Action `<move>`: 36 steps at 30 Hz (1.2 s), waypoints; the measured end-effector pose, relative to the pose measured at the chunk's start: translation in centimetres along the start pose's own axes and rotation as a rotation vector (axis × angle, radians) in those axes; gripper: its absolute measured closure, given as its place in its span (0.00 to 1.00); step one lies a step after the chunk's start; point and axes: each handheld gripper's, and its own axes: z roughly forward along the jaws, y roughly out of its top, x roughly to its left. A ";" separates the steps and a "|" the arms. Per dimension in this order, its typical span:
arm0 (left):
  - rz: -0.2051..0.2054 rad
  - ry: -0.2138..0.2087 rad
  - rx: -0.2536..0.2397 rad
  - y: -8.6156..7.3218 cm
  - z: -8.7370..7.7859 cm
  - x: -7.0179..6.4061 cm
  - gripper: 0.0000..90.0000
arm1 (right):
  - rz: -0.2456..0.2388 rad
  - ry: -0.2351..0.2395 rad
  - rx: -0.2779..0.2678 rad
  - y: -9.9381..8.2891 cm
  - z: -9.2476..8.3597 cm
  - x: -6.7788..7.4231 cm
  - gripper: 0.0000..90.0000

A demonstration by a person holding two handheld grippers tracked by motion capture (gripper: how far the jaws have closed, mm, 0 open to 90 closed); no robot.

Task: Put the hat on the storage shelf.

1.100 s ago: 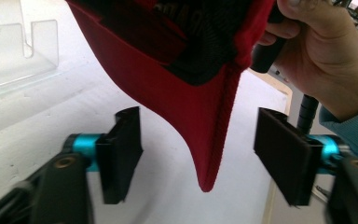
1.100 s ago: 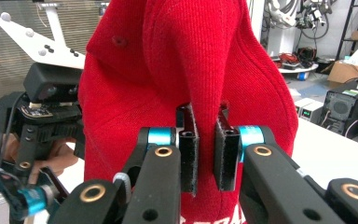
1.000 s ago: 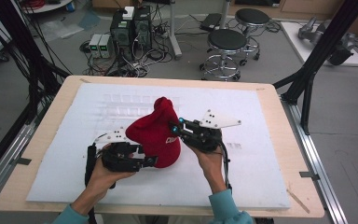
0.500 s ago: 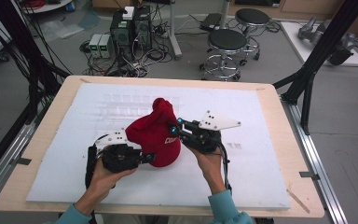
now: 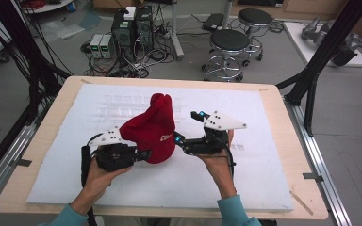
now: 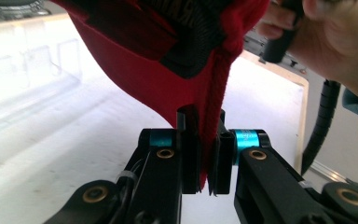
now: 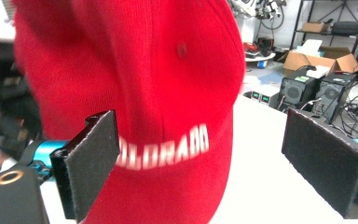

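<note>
White mat (image 5: 264,188), red cap (image 5: 153,127) pinched by left gripper (image 5: 143,155)

The cap (image 5: 152,129) sits mid-bench (image 5: 283,207) on the mat (image 5: 259,188), between the 2 grippers: left gripper (image 5: 143,154) at its left edge, right gripper (image 5: 178,140) just right. Stools (image 5: 228,44) stand behind the bench.
</note>
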 end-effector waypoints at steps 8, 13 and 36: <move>0.049 0.103 -0.039 1.9 -1.9 2.2 0.95 | -0.025 -0.063 0.043 -1.6 -2.8 -0.5 0.11; 0.078 0.160 -0.049 3.0 -2.7 3.9 0.95 | -0.004 -0.115 0.029 -3.2 -5.2 -1.3 0.11; 0.095 0.435 -0.044 6.3 -3.6 10.4 0.95 | 0.058 -0.305 -0.032 -11.3 -11.5 -3.0 0.11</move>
